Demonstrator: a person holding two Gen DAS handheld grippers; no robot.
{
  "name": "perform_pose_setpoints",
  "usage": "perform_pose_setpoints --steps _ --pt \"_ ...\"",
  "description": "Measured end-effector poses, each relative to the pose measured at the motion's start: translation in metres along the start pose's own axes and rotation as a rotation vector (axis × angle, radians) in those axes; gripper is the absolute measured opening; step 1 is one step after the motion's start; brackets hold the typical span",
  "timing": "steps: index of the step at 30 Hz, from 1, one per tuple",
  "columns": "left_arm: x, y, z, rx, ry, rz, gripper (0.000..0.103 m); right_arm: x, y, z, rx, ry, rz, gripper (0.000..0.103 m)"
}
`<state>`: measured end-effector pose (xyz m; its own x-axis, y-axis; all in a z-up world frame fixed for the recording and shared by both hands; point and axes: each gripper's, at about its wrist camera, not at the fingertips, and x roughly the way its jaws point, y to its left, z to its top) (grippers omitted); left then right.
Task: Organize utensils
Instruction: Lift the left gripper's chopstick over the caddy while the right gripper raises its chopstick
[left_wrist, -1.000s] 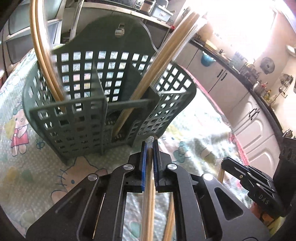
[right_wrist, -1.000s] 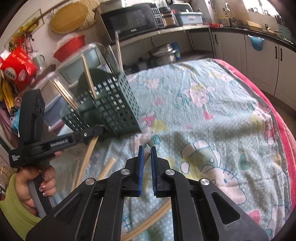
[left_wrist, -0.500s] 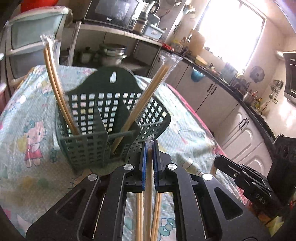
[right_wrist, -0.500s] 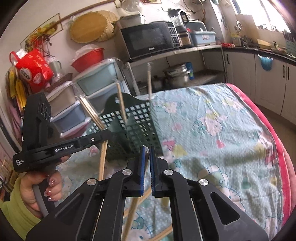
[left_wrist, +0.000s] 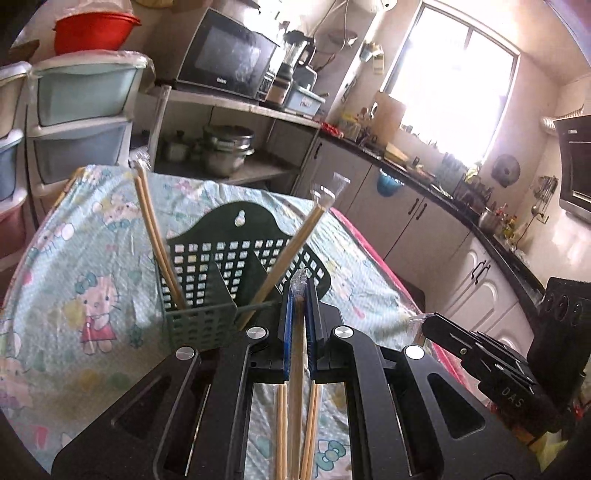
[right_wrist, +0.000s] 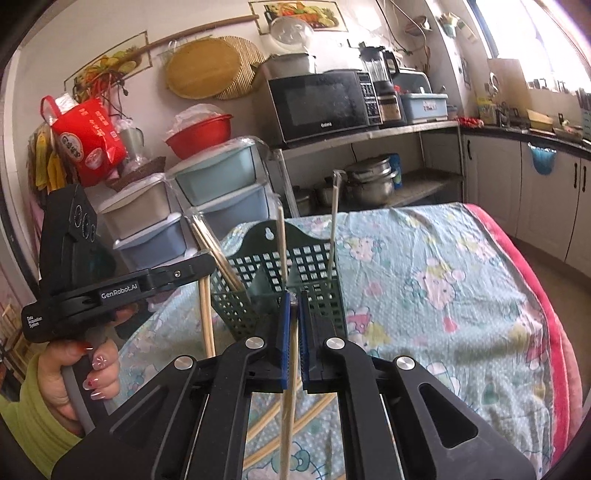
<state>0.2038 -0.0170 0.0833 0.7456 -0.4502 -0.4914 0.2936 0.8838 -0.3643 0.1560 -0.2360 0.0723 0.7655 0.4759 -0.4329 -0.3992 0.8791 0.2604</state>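
Chopsticks (left_wrist: 297, 354), a wrapped pair, were clamped between the blue pads (left_wrist: 289, 332) of the left gripper (left_wrist: 298, 291), the wrapper tip poking just past the fingertips. Below that gripper, more pairs (left_wrist: 280, 428) lay on the cloth (left_wrist: 92, 266). The right gripper (right_wrist: 291, 299) likewise pinched a wrapped pair (right_wrist: 290, 398) between its pads, the sticks running down along the fingers toward the camera. Under it, loose chopsticks (right_wrist: 291, 417) lay slantwise on the cloth.

Just beyond both grippers stood the green basket (left_wrist: 207, 325), a lattice holder with inner dividers and a raised back with a hanging hole. One pair (left_wrist: 155, 236) leaned left in its left compartment; another (left_wrist: 288, 258) leaned right out of the middle or right compartment, which one was hard to tell. From the right wrist view, three pairs rose out of the basket, each capped by clear wrapping. In that view the left hand (right_wrist: 74, 376) gripped its tool's handle at the table's left edge.

Farther back stood plastic drawers (right_wrist: 218, 184) with a red bowl (right_wrist: 199, 129) on top, a shelf with a microwave (right_wrist: 321, 103) and steel pots (left_wrist: 225, 147) below, then white cabinets and a bright window (left_wrist: 454, 81).
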Motion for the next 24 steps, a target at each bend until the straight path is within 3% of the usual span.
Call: perform_pose_setpoints --steps 24 --pt "-0.042 0.012 0.038 -0.014 -0.139 0.05 0.003 -0.012 0.028 0.037 -0.066 -0.101 0.029 0.004"
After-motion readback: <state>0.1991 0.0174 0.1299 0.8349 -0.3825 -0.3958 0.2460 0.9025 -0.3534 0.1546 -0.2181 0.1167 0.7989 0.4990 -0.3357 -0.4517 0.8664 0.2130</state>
